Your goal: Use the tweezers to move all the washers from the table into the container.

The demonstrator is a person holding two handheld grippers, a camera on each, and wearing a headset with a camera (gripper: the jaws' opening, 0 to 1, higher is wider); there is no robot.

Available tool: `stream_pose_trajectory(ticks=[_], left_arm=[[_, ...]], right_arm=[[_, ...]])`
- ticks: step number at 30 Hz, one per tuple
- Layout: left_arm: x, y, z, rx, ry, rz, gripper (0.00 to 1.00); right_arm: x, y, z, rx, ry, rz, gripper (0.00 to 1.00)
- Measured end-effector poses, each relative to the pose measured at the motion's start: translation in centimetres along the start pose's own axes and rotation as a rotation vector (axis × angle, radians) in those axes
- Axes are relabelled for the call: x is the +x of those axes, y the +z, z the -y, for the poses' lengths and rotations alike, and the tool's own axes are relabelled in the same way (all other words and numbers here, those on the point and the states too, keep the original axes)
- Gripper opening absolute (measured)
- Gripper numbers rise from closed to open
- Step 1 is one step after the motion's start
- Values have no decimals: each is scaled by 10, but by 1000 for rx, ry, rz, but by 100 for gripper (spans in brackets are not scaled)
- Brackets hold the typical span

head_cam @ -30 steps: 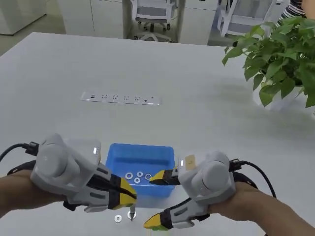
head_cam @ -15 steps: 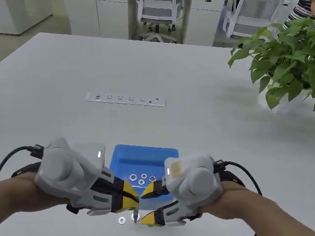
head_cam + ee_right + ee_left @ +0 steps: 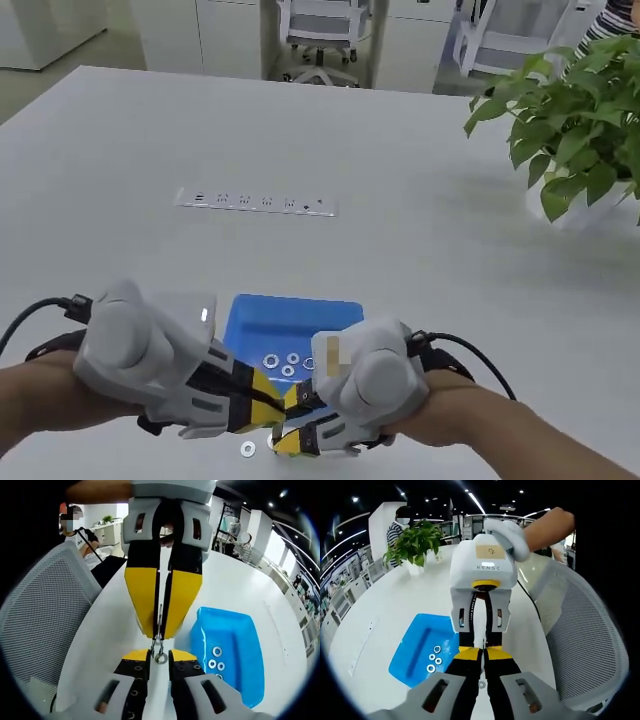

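Observation:
My left gripper (image 3: 268, 405) is shut on thin metal tweezers (image 3: 160, 615), whose tip points down at the table. A steel washer (image 3: 160, 657) sits right at that tip; I cannot tell whether it is pinched. My right gripper (image 3: 160, 655) faces the left one, its jaws narrowed to a small gap on either side of the tweezers' tip. The blue container (image 3: 300, 315) stands just beyond both grippers with several washers (image 3: 288, 362) inside. Another washer (image 3: 247, 449) lies on the table under the left gripper.
A white power strip (image 3: 256, 202) lies further out on the grey table (image 3: 400, 230). At the far right stands a potted green plant (image 3: 570, 110). Office chairs (image 3: 320, 30) are behind the table's far edge, and a mesh chair (image 3: 590, 640) is close to me.
The right gripper has moved left towards the left gripper and its jaws have narrowed from wide open to a small gap around the tweezers' tip. The left gripper has stayed put.

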State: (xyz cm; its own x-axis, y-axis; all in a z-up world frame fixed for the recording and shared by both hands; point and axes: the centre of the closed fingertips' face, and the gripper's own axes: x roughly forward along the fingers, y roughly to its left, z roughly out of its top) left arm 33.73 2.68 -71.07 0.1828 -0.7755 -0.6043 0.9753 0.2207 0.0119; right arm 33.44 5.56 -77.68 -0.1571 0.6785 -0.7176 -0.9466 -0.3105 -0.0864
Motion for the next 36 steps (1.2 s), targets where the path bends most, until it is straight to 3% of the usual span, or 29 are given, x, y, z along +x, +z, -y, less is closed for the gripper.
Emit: stream_pose_trajectory(ticks=[6,36], left_arm=[[0,0,-1,1,4,-4,6],[0,1,0,9,15,-18,6]], right_arm=[[2,-1,-3,0,7,-6,11],[1,-1,-2,95,-12,18,8]])
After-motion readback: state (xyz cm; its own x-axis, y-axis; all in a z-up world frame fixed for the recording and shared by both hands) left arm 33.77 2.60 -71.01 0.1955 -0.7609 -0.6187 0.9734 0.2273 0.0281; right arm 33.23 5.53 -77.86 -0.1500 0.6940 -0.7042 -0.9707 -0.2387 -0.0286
